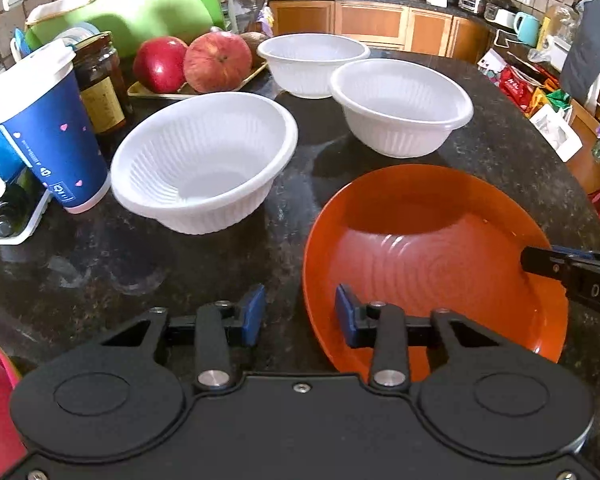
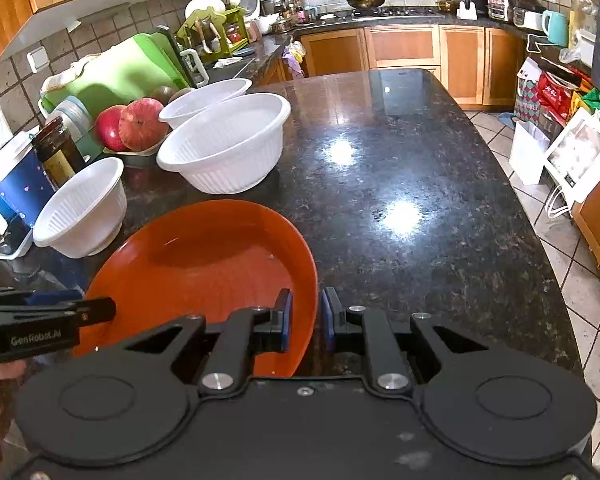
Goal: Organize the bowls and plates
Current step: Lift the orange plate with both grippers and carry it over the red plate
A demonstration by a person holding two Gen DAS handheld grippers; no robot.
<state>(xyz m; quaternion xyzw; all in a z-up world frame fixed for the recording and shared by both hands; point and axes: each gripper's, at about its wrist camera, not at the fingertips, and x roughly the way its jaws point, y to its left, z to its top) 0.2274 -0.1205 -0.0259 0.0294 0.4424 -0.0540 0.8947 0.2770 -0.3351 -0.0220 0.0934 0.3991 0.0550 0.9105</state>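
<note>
An orange plate (image 1: 432,264) lies on the dark granite counter (image 1: 112,264); it also shows in the right wrist view (image 2: 204,268). My right gripper (image 2: 306,320) is shut on the plate's right rim, one pad on each side. My left gripper (image 1: 300,312) is open, its jaws straddling the plate's left rim without clamping it. Three white ribbed bowls stand behind the plate: a near left one (image 1: 204,164), a right one (image 1: 400,106) and a far one (image 1: 312,64).
A blue paper cup (image 1: 48,132), a dark jar (image 1: 100,80) and a tray with red apples (image 1: 192,62) stand at the left. A green cutting board (image 1: 140,4) leans behind. The counter (image 2: 420,184) stretches to the right, with tiled floor beyond its edge.
</note>
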